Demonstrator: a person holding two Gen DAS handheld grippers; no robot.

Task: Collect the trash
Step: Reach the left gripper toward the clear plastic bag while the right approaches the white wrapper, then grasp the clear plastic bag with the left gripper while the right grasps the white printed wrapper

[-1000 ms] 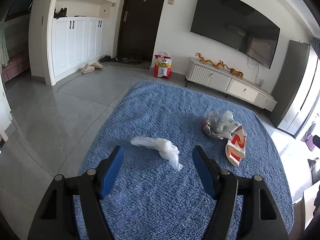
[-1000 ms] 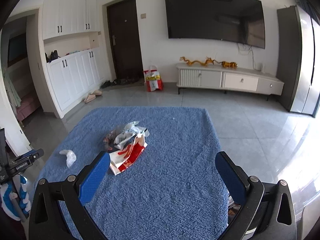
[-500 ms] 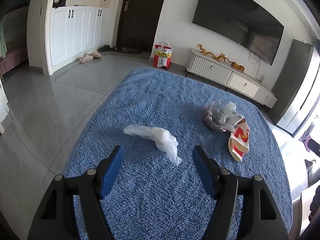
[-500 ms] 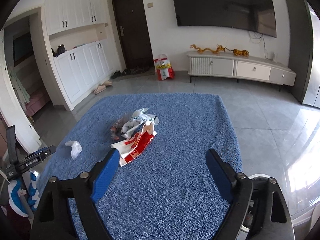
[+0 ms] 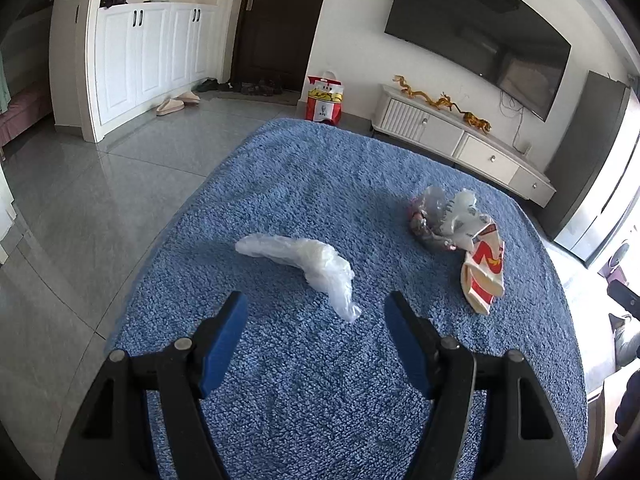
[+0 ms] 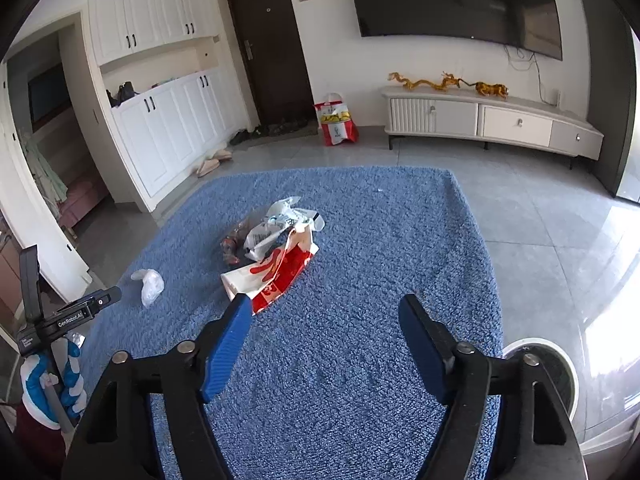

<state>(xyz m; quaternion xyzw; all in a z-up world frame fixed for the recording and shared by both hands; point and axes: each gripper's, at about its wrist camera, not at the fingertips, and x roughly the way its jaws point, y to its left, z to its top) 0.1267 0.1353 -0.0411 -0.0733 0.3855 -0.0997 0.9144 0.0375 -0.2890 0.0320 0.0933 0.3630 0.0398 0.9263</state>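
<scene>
A crumpled clear plastic bag (image 5: 304, 262) lies on the blue rug (image 5: 304, 400), just ahead of my left gripper (image 5: 316, 312), which stands open with nothing between its fingers. Further right lie a red-and-white paper bag (image 5: 484, 272) and a heap of clear wrappers (image 5: 440, 220). In the right wrist view the paper bag (image 6: 276, 272) and the wrappers (image 6: 272, 228) lie ahead and left of my right gripper (image 6: 326, 316). Its jaws are closing with nothing between them. The plastic bag (image 6: 150, 286) lies far left there, near the left gripper's body (image 6: 72, 314) and a gloved hand (image 6: 48, 384).
Grey tiled floor (image 5: 80, 208) surrounds the rug. A red-and-white carrier bag (image 5: 325, 99) stands by the dark door. A low white TV cabinet (image 6: 492, 120) lines the far wall, white cupboards (image 5: 140, 52) the left. A round white device (image 6: 548, 376) sits at the rug's right edge.
Both grippers have sunk and tipped downward, so the trash looks nearer. The right gripper's jaws have narrowed. The left jaws stay the same width.
</scene>
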